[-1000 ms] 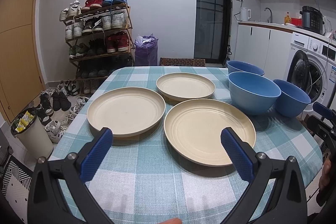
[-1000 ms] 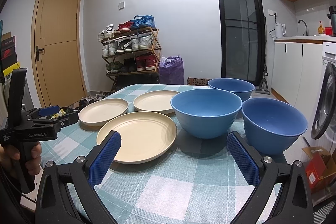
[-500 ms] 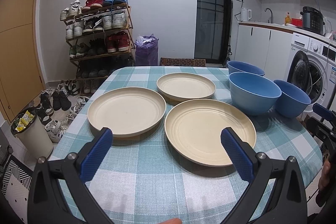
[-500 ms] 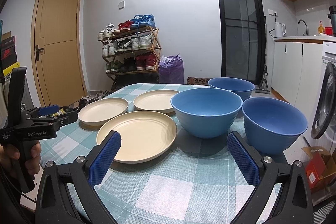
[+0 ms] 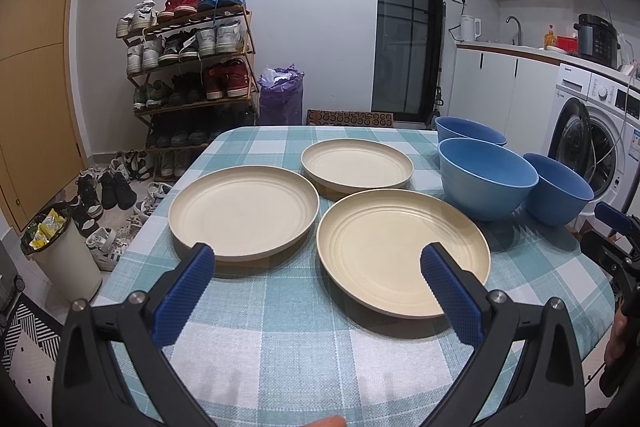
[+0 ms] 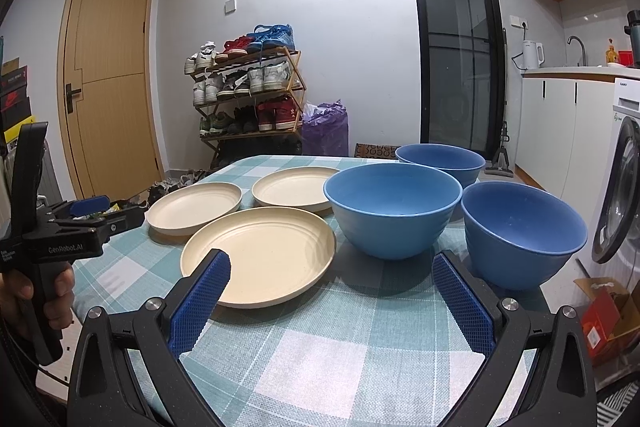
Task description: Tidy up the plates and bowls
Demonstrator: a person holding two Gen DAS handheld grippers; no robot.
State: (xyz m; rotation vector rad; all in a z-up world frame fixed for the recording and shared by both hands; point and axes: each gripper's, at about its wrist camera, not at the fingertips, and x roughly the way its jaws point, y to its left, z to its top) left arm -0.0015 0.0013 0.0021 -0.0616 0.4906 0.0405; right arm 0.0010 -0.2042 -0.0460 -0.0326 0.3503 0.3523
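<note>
Three cream plates lie apart on the checked tablecloth: a near one (image 5: 404, 249), a left one (image 5: 243, 210) and a far one (image 5: 357, 167). Three blue bowls stand to their right: a middle one (image 5: 487, 178), a far one (image 5: 469, 133) and a right one (image 5: 558, 187). My left gripper (image 5: 318, 267) is open and empty, low over the table's near edge before the plates. My right gripper (image 6: 330, 277) is open and empty, in front of the near plate (image 6: 259, 257) and the bowls (image 6: 392, 209).
The table (image 5: 304, 347) has a teal checked cloth. A shoe rack (image 5: 188, 67) and a bin (image 5: 60, 251) stand on the floor to the left. A washing machine (image 5: 592, 139) and a kitchen counter are close on the right.
</note>
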